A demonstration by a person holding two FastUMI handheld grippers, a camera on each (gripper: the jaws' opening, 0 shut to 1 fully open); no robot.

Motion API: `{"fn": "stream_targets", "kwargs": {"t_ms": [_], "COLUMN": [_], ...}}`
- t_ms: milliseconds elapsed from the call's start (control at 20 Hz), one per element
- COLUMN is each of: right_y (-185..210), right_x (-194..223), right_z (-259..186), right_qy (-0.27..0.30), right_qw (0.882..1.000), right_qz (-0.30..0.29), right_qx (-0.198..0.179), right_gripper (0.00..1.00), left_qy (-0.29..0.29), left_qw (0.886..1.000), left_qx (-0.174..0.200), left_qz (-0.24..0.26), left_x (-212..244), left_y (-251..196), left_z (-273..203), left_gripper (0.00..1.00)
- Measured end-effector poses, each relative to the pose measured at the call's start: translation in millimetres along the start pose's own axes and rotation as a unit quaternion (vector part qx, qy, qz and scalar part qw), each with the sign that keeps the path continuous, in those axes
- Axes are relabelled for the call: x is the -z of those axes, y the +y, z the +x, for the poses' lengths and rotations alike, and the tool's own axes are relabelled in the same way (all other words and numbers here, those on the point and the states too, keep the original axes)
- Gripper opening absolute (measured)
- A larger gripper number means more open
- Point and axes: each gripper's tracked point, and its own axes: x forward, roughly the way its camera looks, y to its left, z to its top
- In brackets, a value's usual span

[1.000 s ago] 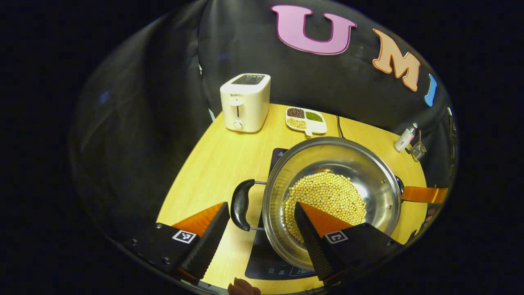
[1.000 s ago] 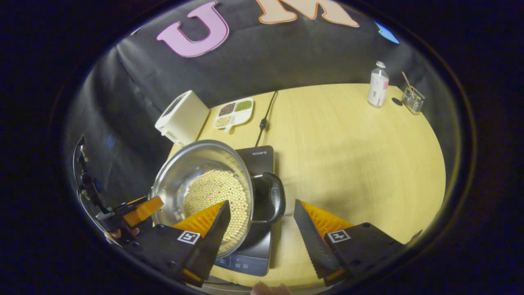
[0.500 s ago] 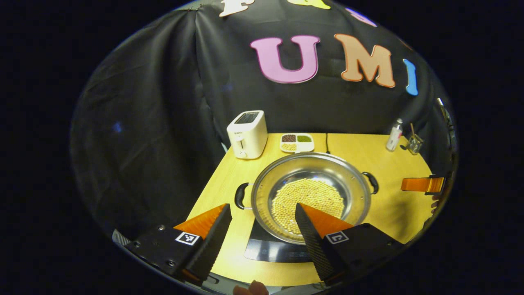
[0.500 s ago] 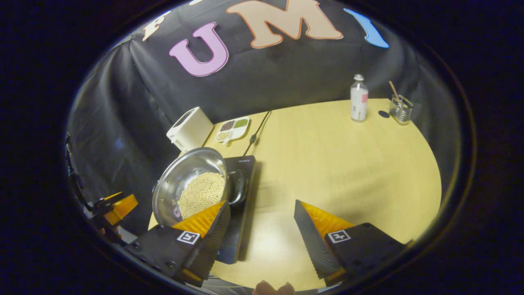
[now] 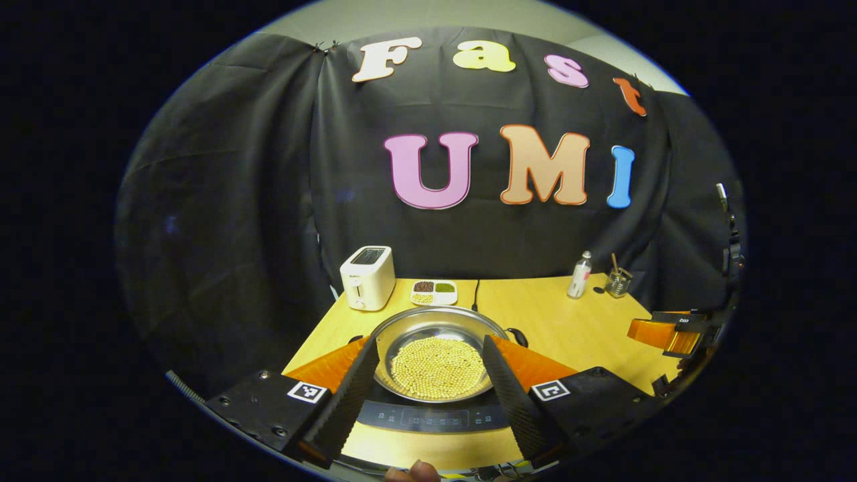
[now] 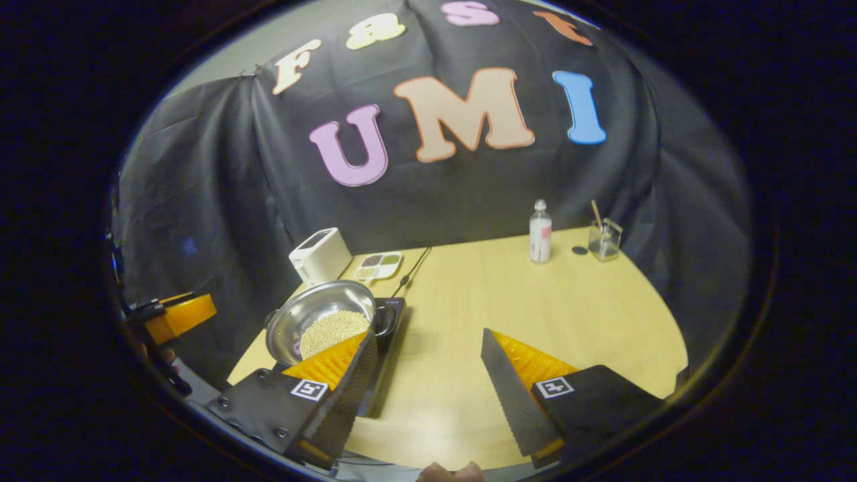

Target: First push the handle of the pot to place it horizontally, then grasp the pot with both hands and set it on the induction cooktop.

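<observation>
— On the induction cooktop (image 5: 428, 416), is that where your pot (image 5: 438, 335) sits?

— Yes. From my left gripper view it rests on the dark glass, its steel bowl holding a heap of pale beans (image 5: 436, 368). My left gripper (image 5: 424, 408) hangs at the near edge, fingers spread wide with nothing between them, the bowl showing through the gap.

— Which way do its handles run?

— Across the table, left to right. A black handle (image 5: 517, 335) pokes out at the right rim; at the left rim I see only a dark nub near my finger, too small to be sure of. In my right gripper view the pot (image 6: 321, 320) lies at the left, a black handle (image 6: 384, 320) pointing towards my side.

— And your right gripper?

— My right gripper (image 6: 428, 395) is also spread apart and empty, held over bare wood of the table (image 6: 535, 314), well to the right of the pot. From the left gripper view it shows at the far right edge (image 5: 669, 331).

— What lies beyond?

— At the far left a white toaster (image 5: 367, 277), beside it a divided dish (image 5: 434, 292) of mixed beans, with a black cord (image 5: 475, 294) just right of that. At the far right stand a small bottle (image 5: 580, 275) and a glass holder (image 5: 617, 282) with a stick in it.
</observation>
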Motion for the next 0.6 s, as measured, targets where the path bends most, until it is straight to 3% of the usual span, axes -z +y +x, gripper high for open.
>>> {"fn": "stream_targets", "kwargs": {"t_ms": [200, 300, 350, 600], "right_y": [4, 1, 1, 4], "right_x": [-20, -50, -65, -146], "right_z": [-65, -91, -100, -138], "right_qy": [-0.033, -0.069, -0.087, -0.180], "right_qw": [0.999, 0.997, 0.996, 0.983], "right_qz": [-0.017, -0.025, -0.026, -0.036], "right_qx": [0.008, 0.015, 0.018, 0.004], "right_gripper": [0.92, 0.96, 0.93, 0.93], "left_qy": [-0.039, -0.066, -0.083, -0.169], "left_qw": [0.999, 0.997, 0.995, 0.985], "left_qx": [0.029, 0.041, 0.042, 0.012], "left_qz": [-0.013, -0.022, -0.020, -0.018], "left_x": [-19, -42, -56, -128], "left_y": [-23, -36, -39, -43], "left_z": [-35, -56, -67, -107], "left_gripper": [0.96, 0.96, 0.96, 0.95]}}
